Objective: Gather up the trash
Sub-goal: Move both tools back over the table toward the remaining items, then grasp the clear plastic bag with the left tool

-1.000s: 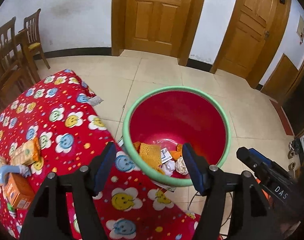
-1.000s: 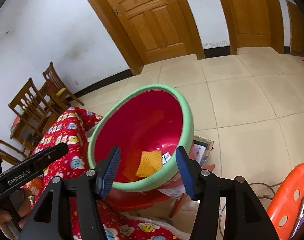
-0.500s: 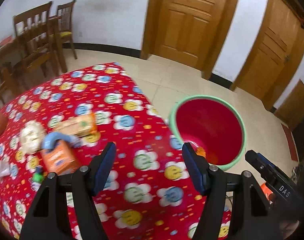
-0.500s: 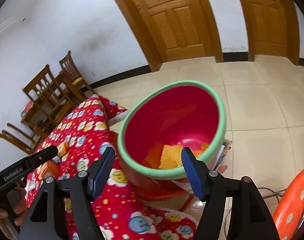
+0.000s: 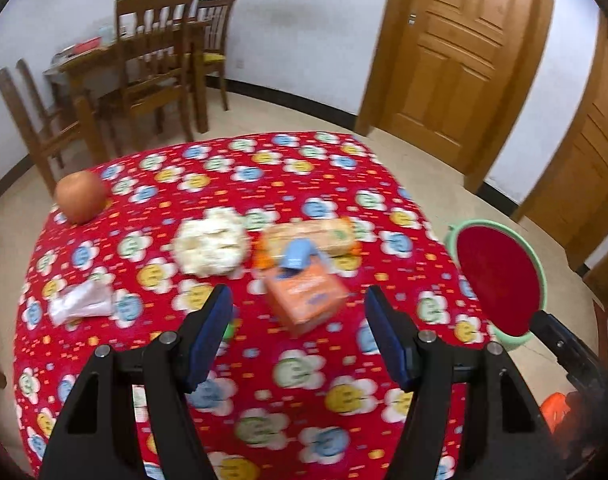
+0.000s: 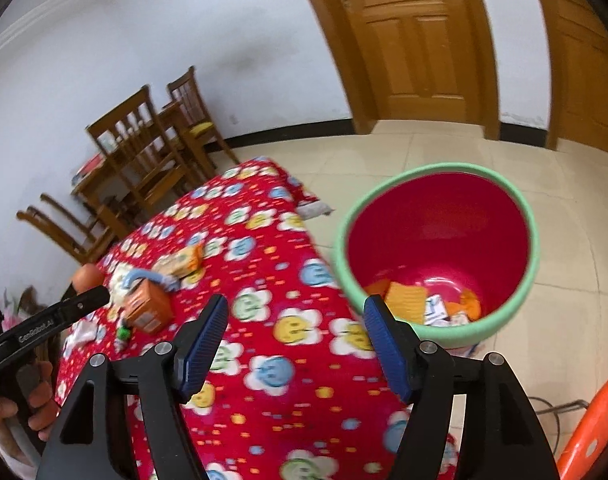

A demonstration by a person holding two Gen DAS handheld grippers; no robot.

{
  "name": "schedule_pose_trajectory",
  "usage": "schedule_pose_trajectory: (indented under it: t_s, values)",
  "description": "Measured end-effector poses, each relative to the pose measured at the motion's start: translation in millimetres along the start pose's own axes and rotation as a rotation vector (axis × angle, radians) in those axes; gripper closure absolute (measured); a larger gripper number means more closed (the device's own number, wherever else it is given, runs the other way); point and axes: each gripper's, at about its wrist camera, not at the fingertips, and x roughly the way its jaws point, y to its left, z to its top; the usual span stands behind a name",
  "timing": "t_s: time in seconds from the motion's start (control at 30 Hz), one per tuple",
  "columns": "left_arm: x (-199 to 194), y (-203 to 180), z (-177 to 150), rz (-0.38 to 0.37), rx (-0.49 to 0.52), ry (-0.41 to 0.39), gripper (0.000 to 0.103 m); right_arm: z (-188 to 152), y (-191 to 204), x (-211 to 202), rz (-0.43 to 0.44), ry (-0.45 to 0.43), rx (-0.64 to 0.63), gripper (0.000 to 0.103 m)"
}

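Since a second ago I have swung both grippers away from the red plastic bin with the green rim (image 6: 438,254) and back over the table with the red smiley-flower cloth (image 5: 264,360); in my left view the bin has slid from the centre to the right edge. My left gripper (image 5: 298,338) hangs over the cloth with its blue-padded jaws spread and nothing between them. My right gripper (image 6: 296,346) has just been opening; its jaws stand apart and empty, over the cloth's edge beside the bin.

The trash left on the table sits in the middle of my left view: an orange cardboard carton (image 5: 306,294) just beyond my fingertips, a curved blue plastic piece (image 5: 298,254) on top of it, a flat tan snack packet (image 5: 310,236) behind, a crumpled white foam wad (image 5: 210,246) to its left, and a clear crinkled wrapper (image 5: 80,304) at lower left. A round orange-red fruit (image 5: 82,196) rests at the upper left of the cloth. Inside the bin lie yellow, orange and white scraps (image 6: 428,304).
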Motion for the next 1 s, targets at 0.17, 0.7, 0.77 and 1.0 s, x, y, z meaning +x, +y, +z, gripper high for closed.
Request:
schedule_pose_trajectory:
  t_s: [0.17, 0.7, 0.77, 1.0]
  values:
    - [-3.7, 34.4, -3.3, 0.053, -0.029, -0.004, 0.035, -3.0, 30.1, 13.4, 0.03, 0.029, -0.053, 0.031]
    - [6.7, 141.7, -13.9, 0.265, -0.031, 0.068, 0.031, -19.8, 107.4, 60.0, 0.099, 0.139, -0.192, 0.026]
    - [11.3, 149.6, -14.1, 0.273, -0.015, 0.087, 0.03, -20.9, 114.3, 66.5, 0.095, 0.153, -0.205, 0.026]
    - [38.0, 176.1, -14.6, 0.343, 0.071, 0.148, 0.029, -22.4, 132.3, 92.9, 0.073, 0.202, -0.251, 0.025]
